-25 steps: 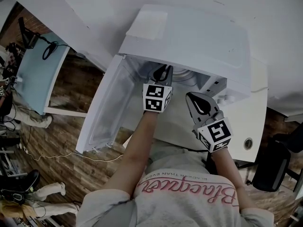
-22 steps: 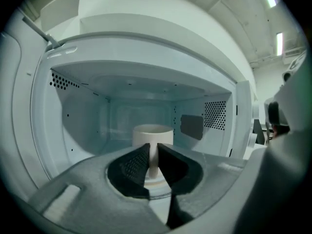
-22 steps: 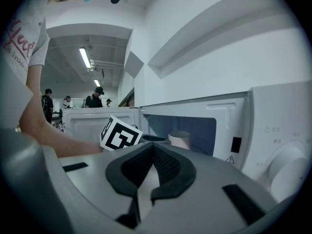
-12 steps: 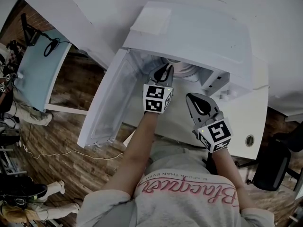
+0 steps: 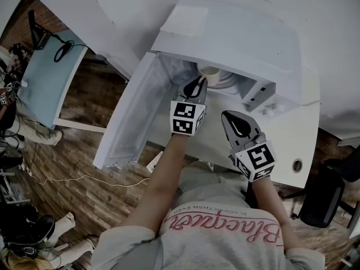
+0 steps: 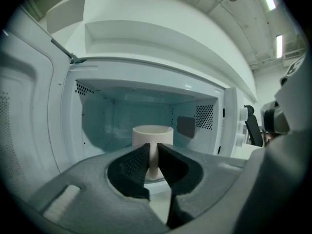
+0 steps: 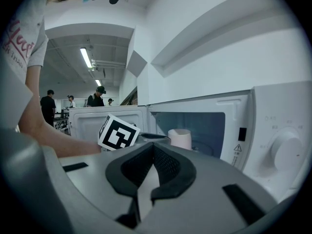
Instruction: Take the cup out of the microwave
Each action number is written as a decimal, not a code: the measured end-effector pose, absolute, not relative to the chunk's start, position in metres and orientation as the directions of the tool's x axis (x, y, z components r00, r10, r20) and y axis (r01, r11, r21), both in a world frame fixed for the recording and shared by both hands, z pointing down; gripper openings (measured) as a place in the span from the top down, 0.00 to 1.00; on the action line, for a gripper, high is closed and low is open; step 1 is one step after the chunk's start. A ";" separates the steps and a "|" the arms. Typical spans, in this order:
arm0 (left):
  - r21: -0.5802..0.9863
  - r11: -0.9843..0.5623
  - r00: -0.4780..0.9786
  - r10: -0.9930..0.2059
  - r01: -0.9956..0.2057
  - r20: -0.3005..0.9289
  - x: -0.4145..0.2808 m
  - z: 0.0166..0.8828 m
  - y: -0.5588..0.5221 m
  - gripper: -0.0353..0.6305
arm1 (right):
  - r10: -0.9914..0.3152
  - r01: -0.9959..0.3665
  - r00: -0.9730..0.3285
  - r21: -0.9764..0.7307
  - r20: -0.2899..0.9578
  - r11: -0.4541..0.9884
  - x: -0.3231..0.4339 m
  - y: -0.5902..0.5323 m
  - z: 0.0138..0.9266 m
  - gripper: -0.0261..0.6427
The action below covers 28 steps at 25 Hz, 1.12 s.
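Cup inside the open microwave, left jaws on it.

The cream round cup (image 6: 152,133) stood on the glass turntable (image 7: 207,151) inside the boxy white microwave oven (image 5: 225,38), whose door (image 5: 126,122) hung open to the left; the left gripper (image 6: 152,150) reached into the cavity, its jaws drawn narrow onto what looked like the cup's pale upright handle; the right gripper (image 7: 153,147) hovered outside the cavity, just beside the left one, its jaws together at the tips with nothing between them; the microwave sat on a white tabletop (image 5: 287,145) against a white wall; below lay a brown wood-plank floor (image 5: 79,151), with a pale blue desk (image 5: 42,89) well off to the left and a black office chair (image 5: 320,201) at the right; long strip lights (image 7: 87,57) ran along the ceiling; several people (image 7: 48,108) stood far back in the room.
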<state>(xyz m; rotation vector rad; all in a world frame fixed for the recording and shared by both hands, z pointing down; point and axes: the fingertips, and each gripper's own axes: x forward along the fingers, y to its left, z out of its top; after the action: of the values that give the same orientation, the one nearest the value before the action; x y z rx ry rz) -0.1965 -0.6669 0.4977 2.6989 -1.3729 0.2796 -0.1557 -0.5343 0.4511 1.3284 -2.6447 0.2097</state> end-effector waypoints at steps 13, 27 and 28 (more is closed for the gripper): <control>0.005 -0.591 0.579 -0.788 -0.806 0.211 -0.201 0.493 -0.649 0.87 | -0.782 -0.807 -0.583 -0.044 0.220 0.589 -0.157 -0.524 0.445 0.94; 0.022 -0.570 0.562 -0.801 -0.821 0.206 -0.213 0.491 -0.628 0.87 | -0.768 -0.797 -0.594 -0.045 0.237 0.603 -0.159 -0.511 0.440 0.94; 0.021 -0.569 0.561 -0.802 -0.822 0.204 -0.213 0.491 -0.626 0.87 | -0.767 -0.795 -0.596 -0.044 0.239 0.604 -0.159 -0.510 0.441 0.94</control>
<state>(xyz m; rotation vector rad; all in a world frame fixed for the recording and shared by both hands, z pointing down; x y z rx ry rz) -0.2131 -0.6261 0.4913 2.6732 -1.3972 0.2612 -0.1592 -0.5099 0.4405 1.2979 -2.6341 0.2165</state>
